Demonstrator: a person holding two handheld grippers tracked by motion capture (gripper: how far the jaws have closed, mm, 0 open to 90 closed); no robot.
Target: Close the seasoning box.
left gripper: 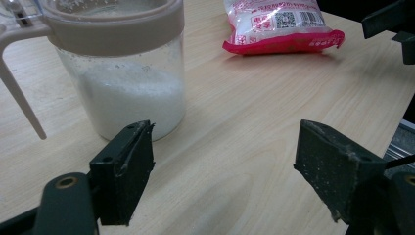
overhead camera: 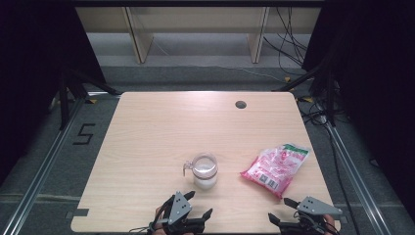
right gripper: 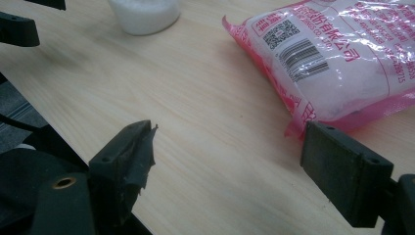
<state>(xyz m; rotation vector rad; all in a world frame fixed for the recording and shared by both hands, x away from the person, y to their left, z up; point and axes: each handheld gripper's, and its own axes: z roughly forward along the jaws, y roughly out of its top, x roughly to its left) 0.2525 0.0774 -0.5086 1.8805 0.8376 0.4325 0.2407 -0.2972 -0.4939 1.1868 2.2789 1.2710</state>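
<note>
A clear jar (overhead camera: 204, 171) with a beige lid and side handle stands near the middle front of the wooden table (overhead camera: 161, 127), partly filled with white granules. To its right lies a pink and white bag (overhead camera: 275, 166) with a barcode label. My left gripper (overhead camera: 200, 203) is open just in front of the jar, nothing between its jaws. The left gripper view has the jar (left gripper: 127, 88) close at the upper left and the bag (left gripper: 279, 24) beyond my open left gripper (left gripper: 227, 142). My right gripper (overhead camera: 279, 209) is open in front of the bag (right gripper: 342, 54), apart from it.
A round cable hole (overhead camera: 240, 104) sits near the table's far edge. Wooden shelf legs (overhead camera: 139, 39) and loose cables (overhead camera: 288, 44) lie on the floor behind. A "5" mark (overhead camera: 84, 133) is on the floor at the left. Both grippers hover at the table's front edge.
</note>
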